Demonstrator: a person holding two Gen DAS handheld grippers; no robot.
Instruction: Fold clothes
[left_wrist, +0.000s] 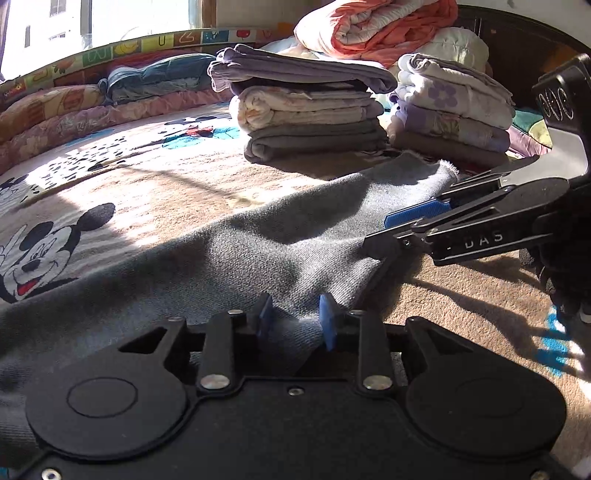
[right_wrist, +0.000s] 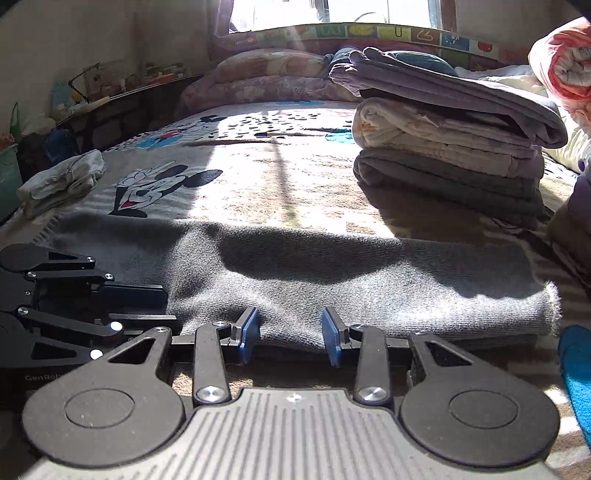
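Where grey knitted garment (right_wrist: 332, 273) lies crosswise on bed: near hem between both parted-fingered grippers, left gripper (left_wrist: 295, 319), right gripper (right_wrist: 290, 332), neither clamped.

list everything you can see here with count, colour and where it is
grey garment: 1, dark grey, flat on the blanket before both grippers
blanket: 1, beige with cartoon mouse print, covers the bed
folded stacks: 2, grey, cream and lilac, behind the garment
orange quilt: 1, orange and white, behind the stacks
pale cloth: 1, light grey, crumpled at the blanket's left edge
left gripper: 1, black with blue pads, fabric between its jaws
right gripper: 1, black with blue pads, open at the garment's near edge
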